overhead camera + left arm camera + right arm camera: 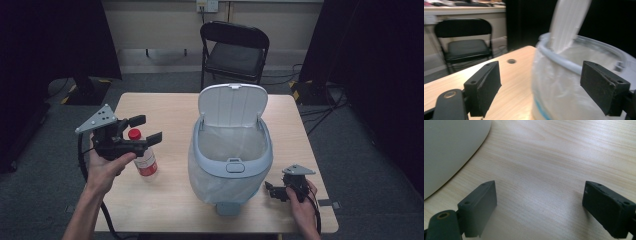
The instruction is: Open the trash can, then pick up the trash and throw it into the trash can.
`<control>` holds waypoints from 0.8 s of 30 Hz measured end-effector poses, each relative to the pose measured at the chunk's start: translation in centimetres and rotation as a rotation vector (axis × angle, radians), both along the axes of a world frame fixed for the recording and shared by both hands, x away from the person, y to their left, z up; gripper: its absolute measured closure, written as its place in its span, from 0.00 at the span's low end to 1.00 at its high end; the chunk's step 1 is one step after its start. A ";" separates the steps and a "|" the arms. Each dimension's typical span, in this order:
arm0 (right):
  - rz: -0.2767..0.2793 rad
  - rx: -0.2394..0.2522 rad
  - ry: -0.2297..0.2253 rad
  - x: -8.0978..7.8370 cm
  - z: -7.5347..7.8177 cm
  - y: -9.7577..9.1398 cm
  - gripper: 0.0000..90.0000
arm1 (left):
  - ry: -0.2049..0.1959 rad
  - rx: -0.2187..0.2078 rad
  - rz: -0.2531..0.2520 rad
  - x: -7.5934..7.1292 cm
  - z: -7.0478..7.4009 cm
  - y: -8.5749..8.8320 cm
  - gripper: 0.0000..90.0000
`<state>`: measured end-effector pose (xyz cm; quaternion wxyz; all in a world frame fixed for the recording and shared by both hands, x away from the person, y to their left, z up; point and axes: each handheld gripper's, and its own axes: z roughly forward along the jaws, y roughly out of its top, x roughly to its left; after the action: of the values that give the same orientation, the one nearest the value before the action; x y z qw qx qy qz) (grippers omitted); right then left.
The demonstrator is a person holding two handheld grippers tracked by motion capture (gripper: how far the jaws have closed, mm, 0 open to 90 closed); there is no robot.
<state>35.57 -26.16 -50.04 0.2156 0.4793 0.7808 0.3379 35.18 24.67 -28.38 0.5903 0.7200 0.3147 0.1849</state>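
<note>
A clear plastic bottle (144, 159) with a red cap and a white-and-red label rests on the wooden table (165, 200), left of the bin. My left gripper (147, 130) hovers just over the bottle and points right, toward the bin. Its jaws stand wide open with nothing between them (541, 75). The white pedal bin (232, 155) stands mid-table with its lid (231, 102) raised and a clear bag lining it (559, 95). Low on the table at the bin's front right, my right gripper (270, 190) is open over bare wood (540, 192).
A black folding chair (235, 50) stands beyond the table's far edge. The bin's curved base (449, 150) lies close to the right gripper. Dark curtains hang at both sides. Cables run across the floor at the right.
</note>
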 end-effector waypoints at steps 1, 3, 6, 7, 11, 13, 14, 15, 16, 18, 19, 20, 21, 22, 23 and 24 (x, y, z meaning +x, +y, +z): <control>0.000 0.000 0.000 0.0 0.0 0.0 0.12 | 0.007 -0.001 0.013 0.1 -0.1 0.4 0.18; 0.000 0.001 0.000 0.0 0.0 0.0 0.12 | 0.019 0.010 0.037 0.3 -0.5 1.2 0.18; 0.000 0.000 0.000 0.0 0.0 0.0 0.12 | 0.025 0.010 0.055 0.5 -0.8 1.7 0.18; 0.000 0.000 0.000 0.0 0.0 0.0 0.12 | 0.027 0.021 0.061 0.6 -1.0 2.1 0.17; 0.000 0.000 0.000 0.0 0.0 0.0 0.12 | 0.044 0.038 0.086 1.0 -1.5 3.2 0.17; 0.000 0.000 0.000 0.0 0.0 0.0 0.12 | 0.047 0.035 0.107 1.0 -1.9 3.7 0.17; 0.000 0.000 0.000 0.0 0.0 0.0 0.12 | 0.048 0.041 0.109 1.1 -2.0 3.9 0.18; 0.000 0.000 0.000 0.0 0.0 0.0 0.12 | 0.050 0.045 0.113 1.1 -2.2 4.2 0.18; 0.000 0.000 0.000 0.0 0.0 0.0 0.12 | 0.058 0.043 0.109 1.1 -2.4 4.4 0.17; 0.000 0.000 0.000 0.0 0.0 0.0 0.12 | 0.069 0.053 0.119 1.2 -2.9 4.6 0.18; 0.000 0.000 0.000 0.0 0.0 0.0 0.12 | 0.071 0.059 0.117 1.4 -3.2 4.8 0.17; 0.000 0.000 0.000 0.0 0.0 0.0 0.12 | 0.076 0.063 0.116 1.4 -3.5 4.9 0.18; 0.000 0.000 0.000 0.0 0.0 0.0 0.12 | 0.077 0.071 0.118 1.5 -3.7 4.9 0.18; 0.000 0.000 0.000 0.0 0.0 0.0 0.12 | 0.090 0.078 0.128 1.6 -4.0 4.9 0.18; 0.000 0.000 0.000 0.0 0.0 0.0 0.12 | 0.093 0.082 0.131 1.7 -4.2 4.9 0.17; 0.000 0.001 0.000 0.0 0.0 0.0 0.12 | 0.102 0.086 0.122 1.8 -4.5 5.0 0.17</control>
<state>35.57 -26.16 -50.04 0.2153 0.4794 0.7807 0.3381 36.95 29.63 -32.93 0.5298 0.7325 0.3794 0.1970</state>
